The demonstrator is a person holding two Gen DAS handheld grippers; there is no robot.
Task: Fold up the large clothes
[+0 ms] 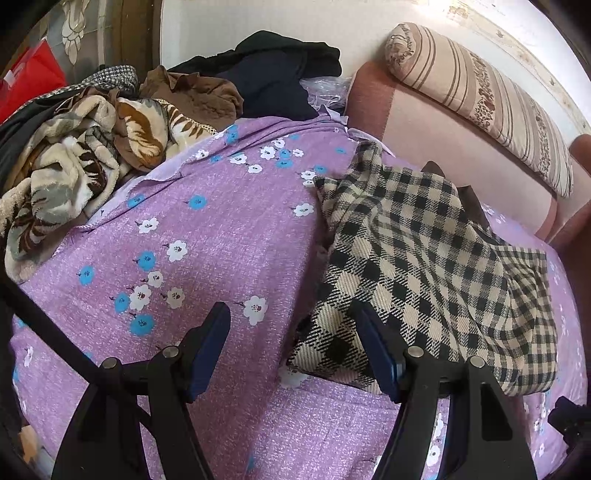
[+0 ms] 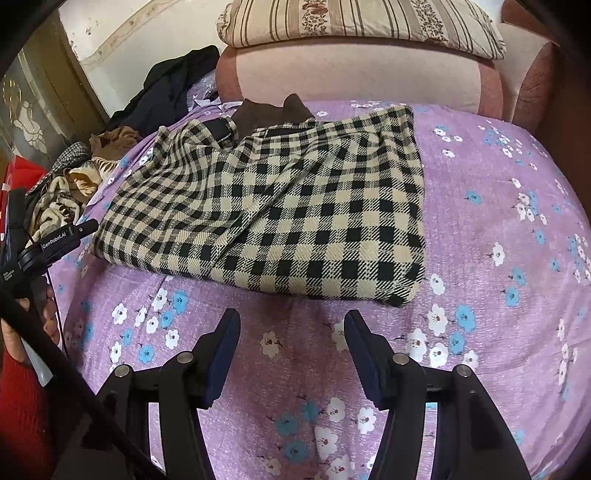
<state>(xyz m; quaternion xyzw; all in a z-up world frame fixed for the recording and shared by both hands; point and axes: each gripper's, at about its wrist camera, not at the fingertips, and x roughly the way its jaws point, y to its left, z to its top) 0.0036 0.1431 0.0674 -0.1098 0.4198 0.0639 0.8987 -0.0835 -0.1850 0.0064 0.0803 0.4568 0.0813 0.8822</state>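
black-and-cream checked garment (image 2: pixel 280 206); purple sheet (image 2: pixel 480 229), blue-white flowers.

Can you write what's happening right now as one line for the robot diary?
coat: folded on bedsheet | left gripper: open, empty | right gripper: open, empty, short of coat | pile: unfolded

Purple floral bedsheet (image 2: pixel 498 229) covers the bed, printed with white and blue flowers. Striped bolster pillow (image 2: pixel 362 22) rests on top of the pink padded headboard (image 2: pixel 354 77), against a scuffed white wall (image 1: pixel 314 18). At the sheet's far left edge: crumpled brown-and-cream fleece blanket (image 1: pixel 74 162), brown cloth (image 1: pixel 199 96), dark garments (image 1: pixel 280 70) heaped together; red bag (image 1: pixel 33 81) beyond.
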